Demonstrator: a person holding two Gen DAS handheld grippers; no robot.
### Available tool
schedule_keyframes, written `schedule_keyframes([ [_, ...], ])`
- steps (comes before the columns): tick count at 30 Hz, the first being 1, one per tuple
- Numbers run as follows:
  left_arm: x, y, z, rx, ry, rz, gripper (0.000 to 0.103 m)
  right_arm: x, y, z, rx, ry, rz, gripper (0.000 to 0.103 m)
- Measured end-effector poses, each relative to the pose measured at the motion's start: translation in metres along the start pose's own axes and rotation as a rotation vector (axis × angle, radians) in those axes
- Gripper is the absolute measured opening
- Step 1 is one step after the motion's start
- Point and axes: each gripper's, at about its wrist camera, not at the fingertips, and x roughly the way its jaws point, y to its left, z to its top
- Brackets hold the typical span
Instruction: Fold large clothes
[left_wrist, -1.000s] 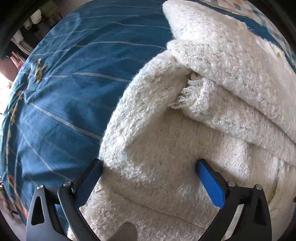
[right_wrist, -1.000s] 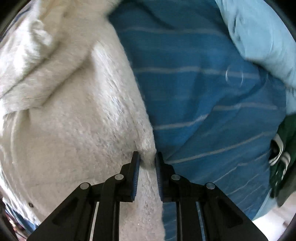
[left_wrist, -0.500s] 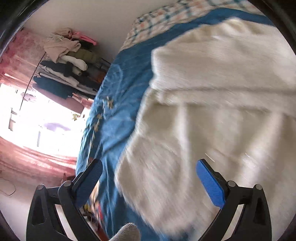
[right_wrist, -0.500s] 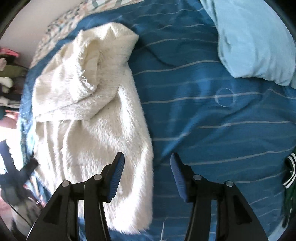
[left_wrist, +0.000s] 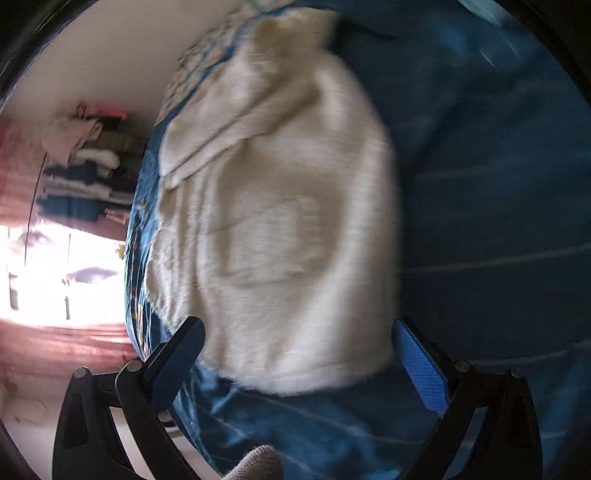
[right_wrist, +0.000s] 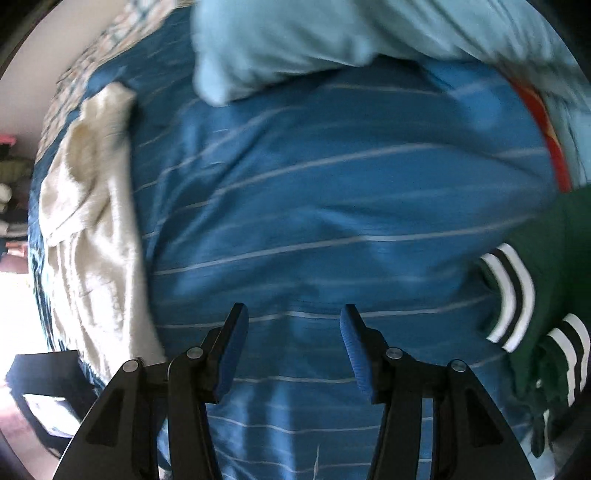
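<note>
We see both views smeared by motion blur. The white garment (left_wrist: 280, 206) shows no clear weave, the green striped garment (right_wrist: 546, 295) is cut off at the edge, and the stacked clothes (left_wrist: 85, 166) are too blurred to identify.

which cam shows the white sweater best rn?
Left wrist. The white sweater fills the middle of that view, lying folded on the blue bedspread, though motion-blurred. The right wrist view catches only a strip of the sweater along its left edge, also blurred.
</note>
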Motion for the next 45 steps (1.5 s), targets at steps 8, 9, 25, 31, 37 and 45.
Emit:
schedule_keyframes([
  [8, 0.05, -0.01, 0.037, 0.022, -0.017, 0.176, 0.103, 0.013, -0.002, 0.026, -0.009, 0.005, 0.052, 0.054],
  [9, 0.055, -0.002, 0.042, 0.001, -0.01, 0.174, 0.103, 0.014, 0.002, 0.03, -0.02, 0.007, 0.059, 0.054],
  [25, 0.084, 0.135, 0.08, -0.341, 0.002, 0.022, 0.019, 0.089, 0.187, 0.139, -0.149, 0.018, 0.659, 0.074],
  [31, 0.09, 0.15, 0.08, -0.368, 0.011, -0.045, 0.019, 0.135, 0.232, 0.177, -0.057, 0.098, 0.809, 0.075],
  [37, 0.088, 0.16, 0.076, -0.396, 0.001, -0.129, 0.019, 0.159, 0.278, 0.182, -0.097, 0.112, 0.769, 0.028],
  [45, 0.103, 0.225, 0.063, -0.444, 0.004, -0.331, 0.019, 0.079, 0.35, 0.159, -0.183, -0.003, 0.657, 0.023],
])
